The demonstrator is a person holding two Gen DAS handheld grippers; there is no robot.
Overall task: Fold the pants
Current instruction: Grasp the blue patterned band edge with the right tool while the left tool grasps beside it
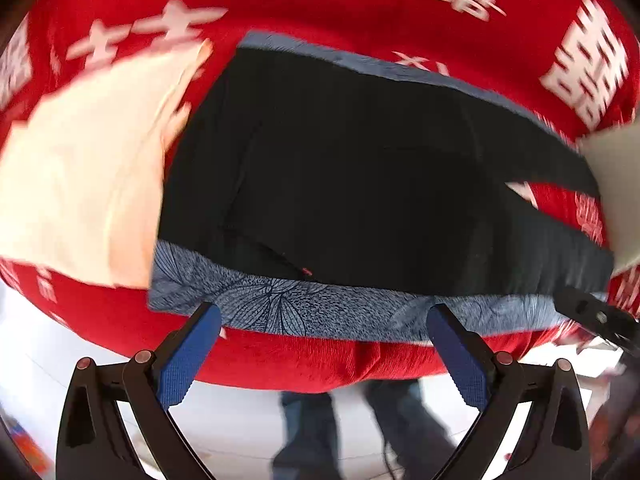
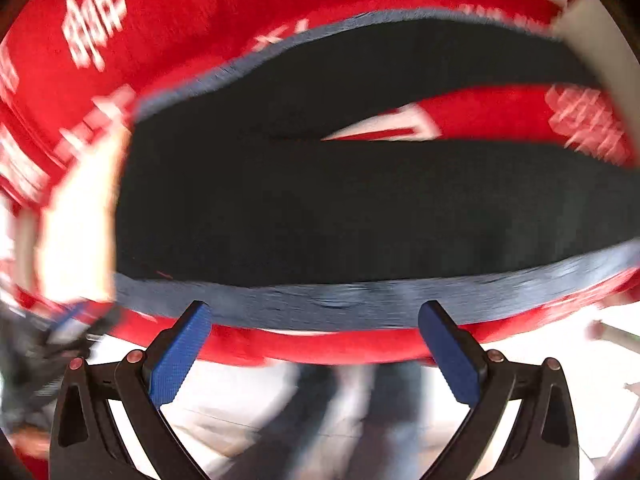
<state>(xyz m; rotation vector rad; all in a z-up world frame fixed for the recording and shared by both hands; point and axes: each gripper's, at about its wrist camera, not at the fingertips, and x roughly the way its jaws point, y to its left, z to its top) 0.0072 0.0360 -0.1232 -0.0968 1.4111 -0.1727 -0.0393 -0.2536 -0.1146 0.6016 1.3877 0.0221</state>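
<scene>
Black pants [image 1: 360,176] lie spread flat on a blue-grey leaf-patterned cloth [image 1: 280,308], their two legs parting toward the right. They also show, blurred, in the right wrist view [image 2: 340,208]. My left gripper [image 1: 324,320] is open and empty, held above the near edge of the patterned cloth. My right gripper [image 2: 316,320] is open and empty too, above the same near edge [image 2: 340,304]. Part of the right gripper [image 1: 596,316] shows at the right edge of the left wrist view.
A red tablecloth with white characters [image 1: 320,0] covers the table. A cream folded garment [image 1: 80,184] lies left of the pants, also in the right wrist view [image 2: 76,216]. A pale cloth [image 1: 616,184] lies at the right. The table's near edge and a person's legs [image 1: 360,432] are below.
</scene>
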